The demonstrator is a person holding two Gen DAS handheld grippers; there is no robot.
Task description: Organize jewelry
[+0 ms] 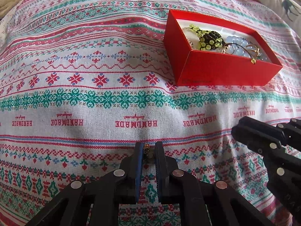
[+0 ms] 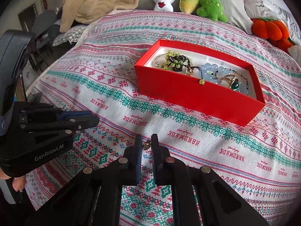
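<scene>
Risk of dropping: small gold earring (image 2: pixel 146 144) pinched only at the very tips of right tool (image 2: pixel 146 141), left tool (image 1: pixel 149 146) likewise pressed on a tiny gold piece (image 1: pixel 146 146) (chain-like, hard to identify), red box (image 2: pixel 197 98) well apart across the bed.

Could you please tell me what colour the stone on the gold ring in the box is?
Deep green stone, clearest in the right wrist view.

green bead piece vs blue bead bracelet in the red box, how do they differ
The green bead piece mixes small yellow-green beads with dark ones; the blue bead bracelet has larger, pale, uniform beads. One green bead hangs over the red box wall; the blue bracelet stays inside. Both lie tangled together.
</scene>
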